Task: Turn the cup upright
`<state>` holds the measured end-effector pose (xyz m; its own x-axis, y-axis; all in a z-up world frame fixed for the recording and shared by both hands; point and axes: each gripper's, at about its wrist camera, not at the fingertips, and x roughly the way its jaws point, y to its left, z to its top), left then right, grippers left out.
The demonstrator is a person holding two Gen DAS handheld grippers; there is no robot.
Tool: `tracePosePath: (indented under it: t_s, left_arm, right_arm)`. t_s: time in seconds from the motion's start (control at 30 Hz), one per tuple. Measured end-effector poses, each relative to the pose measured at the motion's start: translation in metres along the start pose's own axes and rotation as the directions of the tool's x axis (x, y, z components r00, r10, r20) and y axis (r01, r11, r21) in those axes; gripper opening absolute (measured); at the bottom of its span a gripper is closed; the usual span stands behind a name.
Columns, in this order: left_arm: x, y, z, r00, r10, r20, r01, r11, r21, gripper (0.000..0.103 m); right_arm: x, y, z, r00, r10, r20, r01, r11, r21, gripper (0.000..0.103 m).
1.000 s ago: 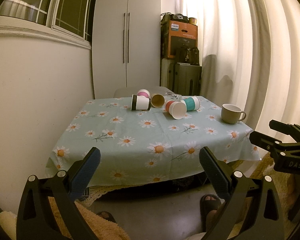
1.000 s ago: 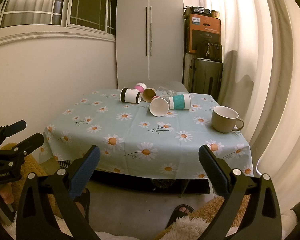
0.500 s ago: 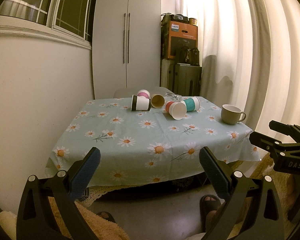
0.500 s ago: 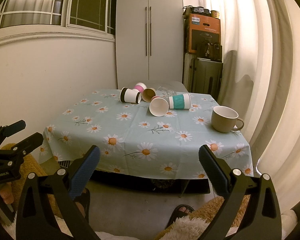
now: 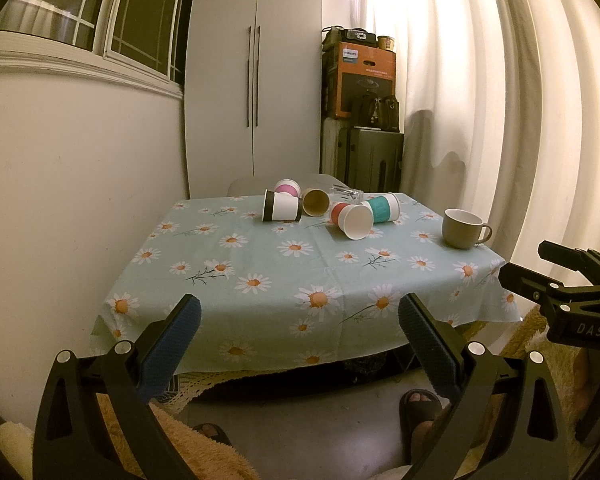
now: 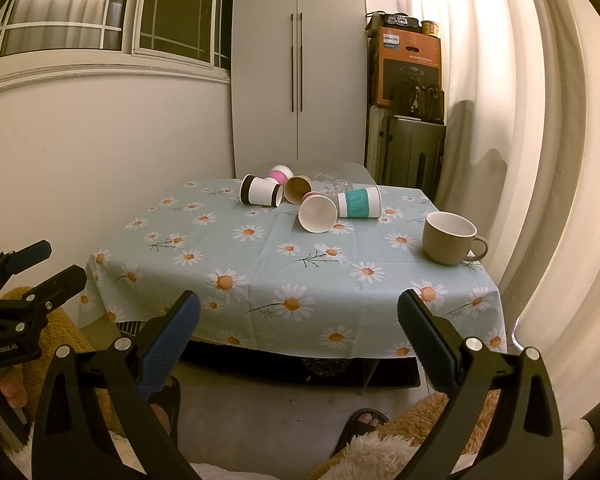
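Daisy-cloth table (image 5: 260,280) carries tipped paper cups (image 6: 318,214) near its far edge; I hold left gripper (image 5: 300,320) and right gripper (image 6: 299,318) spread wide, empty.

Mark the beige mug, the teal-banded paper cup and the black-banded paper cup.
beige mug (image 6: 448,242): right wrist view, on its outer side wall.
teal-banded paper cup (image 6: 358,204): right wrist view, on the teal band of the toppled cup.
black-banded paper cup (image 5: 283,206): left wrist view, on its white middle section.

Both grippers, left gripper (image 5: 300,328) and right gripper (image 6: 299,326), have black frames, ribbed blue pads (image 5: 171,350), silver screws, white lettering; dark sandals (image 5: 420,404) and a fuzzy tan garment (image 6: 396,436) show.
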<state>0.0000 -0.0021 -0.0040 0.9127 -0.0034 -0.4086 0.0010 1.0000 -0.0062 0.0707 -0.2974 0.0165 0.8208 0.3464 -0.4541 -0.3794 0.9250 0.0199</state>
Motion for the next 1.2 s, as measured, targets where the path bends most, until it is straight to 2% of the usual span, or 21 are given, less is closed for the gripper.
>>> tracePosePath:
  t_s: [0.43,0.7,0.9,1.2]
  left_arm:
    - [-0.003,0.006,0.007,1.000,-0.005,-0.007,0.004,1.000,-0.018,0.096]
    - [0.008,0.010,0.019,0.999,0.002,-0.039,-0.003,1.000,-0.021,0.096]
    - [0.036,0.017,0.044,0.997,-0.017,-0.071,0.014,0.999,-0.045,0.096]
    - [0.104,0.029,0.074,0.989,-0.029,-0.146,0.020,0.998,-0.063,0.096]
  right_arm:
    - [0.002,-0.002,0.001,1.000,0.002,-0.009,-0.002,1.000,0.019,0.098]
    - [0.011,-0.004,0.021,0.999,0.036,-0.023,-0.035,0.999,0.021,0.098]
    - [0.040,-0.025,0.049,0.996,0.058,-0.063,-0.053,0.996,0.076,0.098]
    - [0.100,-0.053,0.080,0.989,0.069,-0.130,-0.051,0.990,0.132,0.098]
